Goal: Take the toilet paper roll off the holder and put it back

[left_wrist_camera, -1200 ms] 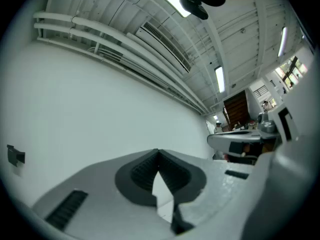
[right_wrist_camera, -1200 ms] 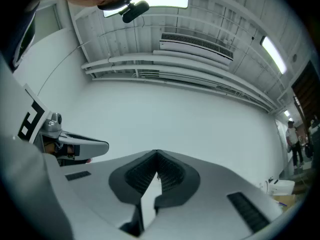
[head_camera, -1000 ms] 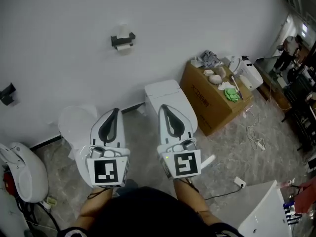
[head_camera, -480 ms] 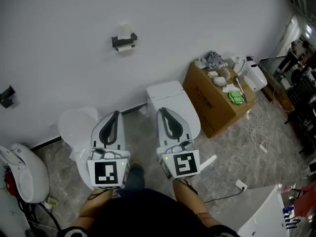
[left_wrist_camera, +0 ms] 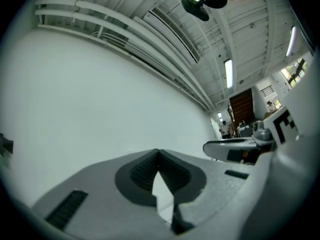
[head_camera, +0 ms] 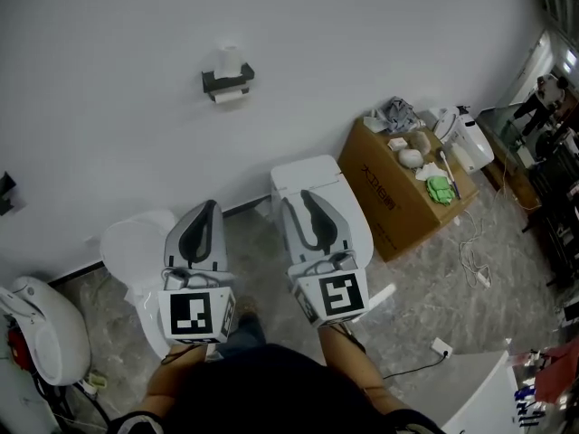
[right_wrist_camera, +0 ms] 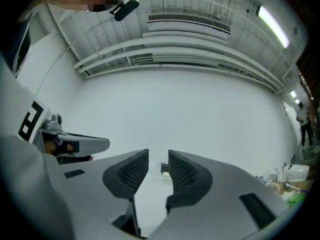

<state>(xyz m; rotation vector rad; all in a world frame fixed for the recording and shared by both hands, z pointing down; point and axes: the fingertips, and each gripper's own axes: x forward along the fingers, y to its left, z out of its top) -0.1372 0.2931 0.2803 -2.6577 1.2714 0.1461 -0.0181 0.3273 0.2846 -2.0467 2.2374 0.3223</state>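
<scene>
White wall [head_camera: 380, 34] fills the upper part of the head view, and the toilet paper roll [head_camera: 226, 96] sits on its black holder [head_camera: 226, 80] fixed to that wall, well apart from both tools. The left hand-held gripper [head_camera: 204, 213] and the right hand-held gripper [head_camera: 309, 199] are held side by side low in the frame, both pointing toward the wall. Under the right one stands a white toilet [head_camera: 303, 172]. A cardboard box [head_camera: 398, 202] with small items on top stands on the floor to its right, and a round white seat lid [head_camera: 136, 242] lies to the left.

From the left gripper view, the left hand-held gripper [left_wrist_camera: 158, 154] has its jaws pressed together at the tips, with nothing between them. Bare wall lies ahead, and the right hand-held gripper [left_wrist_camera: 235, 146] shows at the right edge.

From the right gripper view, the right hand-held gripper [right_wrist_camera: 158, 158] has its jaws spread a little, having just been opening. Nothing is held between them. Through the narrow gap the holder [right_wrist_camera: 163, 168] appears small and far off on the wall. The roll is too small to make out there. The box [right_wrist_camera: 292, 194] shows at the lower right edge.
</scene>
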